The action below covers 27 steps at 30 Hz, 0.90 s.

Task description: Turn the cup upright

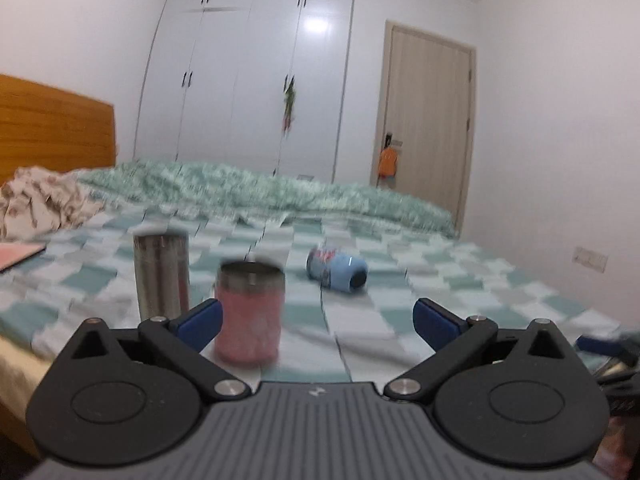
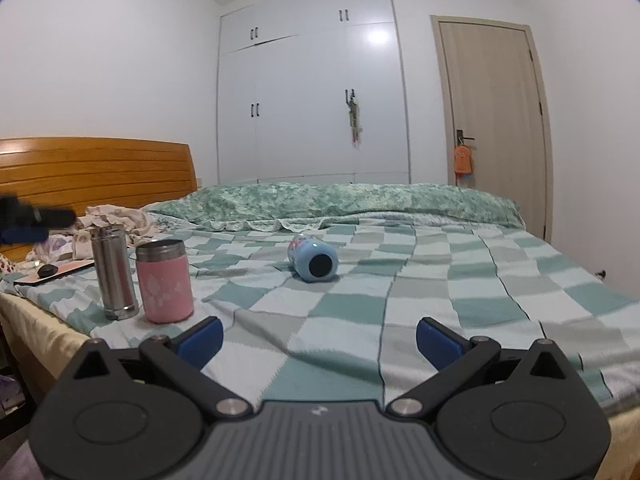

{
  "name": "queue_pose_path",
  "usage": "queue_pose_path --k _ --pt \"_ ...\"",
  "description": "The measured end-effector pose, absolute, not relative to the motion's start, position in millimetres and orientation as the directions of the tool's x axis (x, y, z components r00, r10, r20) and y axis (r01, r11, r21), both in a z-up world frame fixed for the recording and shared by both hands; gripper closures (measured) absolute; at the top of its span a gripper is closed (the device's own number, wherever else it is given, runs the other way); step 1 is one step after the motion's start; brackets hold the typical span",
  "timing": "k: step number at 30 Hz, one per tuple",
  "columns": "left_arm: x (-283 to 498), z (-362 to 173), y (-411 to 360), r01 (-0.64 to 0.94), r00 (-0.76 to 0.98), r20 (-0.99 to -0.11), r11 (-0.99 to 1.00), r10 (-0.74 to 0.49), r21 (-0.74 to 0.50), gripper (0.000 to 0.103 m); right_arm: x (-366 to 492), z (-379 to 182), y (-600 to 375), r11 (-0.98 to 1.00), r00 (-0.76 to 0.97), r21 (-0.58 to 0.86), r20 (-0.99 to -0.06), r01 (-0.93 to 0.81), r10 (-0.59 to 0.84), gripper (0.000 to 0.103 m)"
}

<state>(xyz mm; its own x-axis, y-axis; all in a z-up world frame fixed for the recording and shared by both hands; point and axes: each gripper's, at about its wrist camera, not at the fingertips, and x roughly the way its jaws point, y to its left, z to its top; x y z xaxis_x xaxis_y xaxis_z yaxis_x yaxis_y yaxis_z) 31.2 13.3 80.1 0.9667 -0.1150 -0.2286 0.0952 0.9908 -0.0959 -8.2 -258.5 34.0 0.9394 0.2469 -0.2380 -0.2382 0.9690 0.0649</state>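
A light blue cup [image 2: 313, 258] lies on its side on the checkered bedspread [image 2: 400, 292], its dark end facing me; it also shows in the left wrist view [image 1: 337, 270]. A pink cup [image 2: 164, 281] and a tall steel cup [image 2: 114, 272] stand upright near the bed's left edge, and both show in the left wrist view, the pink cup [image 1: 250, 312] and the steel cup [image 1: 161, 274]. My left gripper [image 1: 318, 326] is open and empty, just in front of the pink cup. My right gripper [image 2: 319, 342] is open and empty, well short of the blue cup.
A green quilt [image 2: 340, 200] lies folded along the far side of the bed. A wooden headboard [image 2: 96, 172] and crumpled cloth [image 2: 116, 216] are at the left. A flat pink item [image 2: 56, 272] lies behind the steel cup. Wardrobe and door stand behind.
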Motion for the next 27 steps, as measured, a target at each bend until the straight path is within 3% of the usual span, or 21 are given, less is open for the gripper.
queue_pose_path --k 11,27 --pt "35.9 2.5 -30.0 0.009 0.986 -0.165 1.0 -0.005 0.022 0.0 -23.3 6.9 -261.0 0.989 0.967 -0.011 -0.213 -0.148 0.142 0.0" --pt "30.7 -2.0 -29.5 0.03 0.988 -0.152 0.999 -0.027 0.022 0.0 -24.1 1.5 -264.6 0.993 0.977 0.013 -0.181 -0.114 0.115 0.0"
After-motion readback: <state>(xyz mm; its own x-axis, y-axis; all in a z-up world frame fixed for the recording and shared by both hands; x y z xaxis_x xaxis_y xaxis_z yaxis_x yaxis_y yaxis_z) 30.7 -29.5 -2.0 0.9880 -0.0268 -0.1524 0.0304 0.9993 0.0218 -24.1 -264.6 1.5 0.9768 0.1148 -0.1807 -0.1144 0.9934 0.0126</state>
